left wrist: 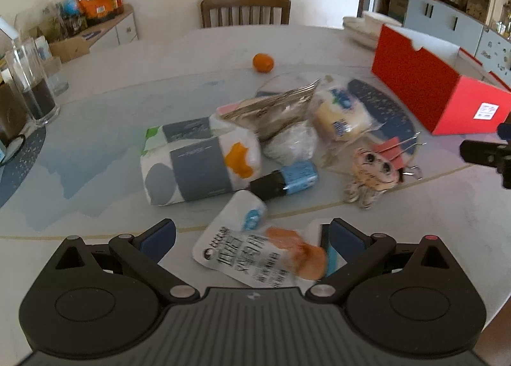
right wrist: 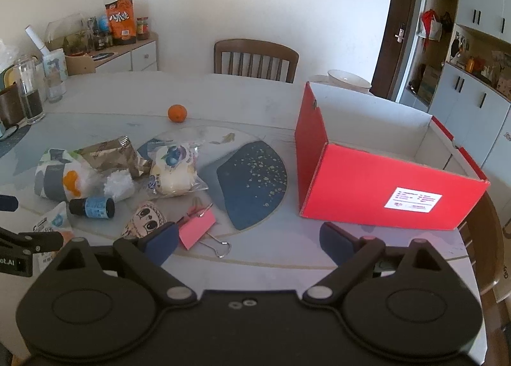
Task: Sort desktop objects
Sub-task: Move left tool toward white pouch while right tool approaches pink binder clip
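My left gripper (left wrist: 250,238) is open low over the table, with a white snack pouch (left wrist: 255,251) lying between its jaws; its left pad stands apart from the pouch. Beyond lie a tissue pack (left wrist: 201,168), a small black bottle with a blue label (left wrist: 284,180), a foil packet (left wrist: 274,110), a wrapped bun (left wrist: 341,117) and a cartoon-face toy (left wrist: 373,174). My right gripper (right wrist: 249,243) is open with nothing between its fingers. A pink binder clip (right wrist: 198,227) lies just beside its left fingertip (right wrist: 161,243). The open red box (right wrist: 383,193) stands ahead to the right.
An orange (right wrist: 177,113) sits alone farther back on the round table (right wrist: 255,97). A dark blue mat (right wrist: 252,180) lies between the pile and the box. Glass jars (right wrist: 30,94) stand at the left edge, a chair (right wrist: 255,59) behind, white bowls (right wrist: 348,80) beyond the box.
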{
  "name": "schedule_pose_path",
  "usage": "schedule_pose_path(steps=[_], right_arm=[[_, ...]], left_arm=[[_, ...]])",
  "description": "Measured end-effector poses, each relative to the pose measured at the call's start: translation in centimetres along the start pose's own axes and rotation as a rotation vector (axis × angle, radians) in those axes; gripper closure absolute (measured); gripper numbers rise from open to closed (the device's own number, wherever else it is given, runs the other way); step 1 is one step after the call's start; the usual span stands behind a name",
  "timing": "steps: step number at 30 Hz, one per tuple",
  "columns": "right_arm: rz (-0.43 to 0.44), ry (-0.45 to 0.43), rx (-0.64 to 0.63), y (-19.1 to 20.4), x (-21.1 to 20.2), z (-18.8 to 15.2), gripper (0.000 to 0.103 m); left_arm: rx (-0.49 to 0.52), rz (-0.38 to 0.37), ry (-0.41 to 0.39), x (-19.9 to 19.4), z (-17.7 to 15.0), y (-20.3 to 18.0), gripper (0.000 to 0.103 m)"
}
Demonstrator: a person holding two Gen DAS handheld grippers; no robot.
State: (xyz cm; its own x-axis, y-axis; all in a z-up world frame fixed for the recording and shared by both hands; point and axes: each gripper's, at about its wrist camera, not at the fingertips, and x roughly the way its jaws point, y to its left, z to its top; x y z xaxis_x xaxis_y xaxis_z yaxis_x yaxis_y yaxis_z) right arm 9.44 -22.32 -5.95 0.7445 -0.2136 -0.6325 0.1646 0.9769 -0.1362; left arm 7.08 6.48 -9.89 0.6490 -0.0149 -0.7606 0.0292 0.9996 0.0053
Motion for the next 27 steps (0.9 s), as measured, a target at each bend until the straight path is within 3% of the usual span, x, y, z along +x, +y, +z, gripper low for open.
schedule_pose_path(steps=[7, 13, 20, 27], right_arm=[[-0.036, 0.025, 0.016, 0.5, 1.6, 0.5, 0.008], [-0.009, 0.031, 0.001, 1.8, 2.1, 0.9, 0.009], [0.039, 0.041, -0.056, 4.4, 2.9, 1.4, 0.015], [0.003, 0.082, -0.051, 4.4, 4.7, 1.1, 0.017]], left_arm=[[0.010, -0.025, 0.066, 1.9, -0.6, 1.0, 0.001], [-0.008, -0.060, 0.094, 2.6, -0.9, 1.3, 0.000], [0.107, -0.096, 0.087, 2.7, -1.5, -0.9, 0.001], [0.165, -0.129, 0.059, 2.2, -1.8, -1.8, 0.014]])
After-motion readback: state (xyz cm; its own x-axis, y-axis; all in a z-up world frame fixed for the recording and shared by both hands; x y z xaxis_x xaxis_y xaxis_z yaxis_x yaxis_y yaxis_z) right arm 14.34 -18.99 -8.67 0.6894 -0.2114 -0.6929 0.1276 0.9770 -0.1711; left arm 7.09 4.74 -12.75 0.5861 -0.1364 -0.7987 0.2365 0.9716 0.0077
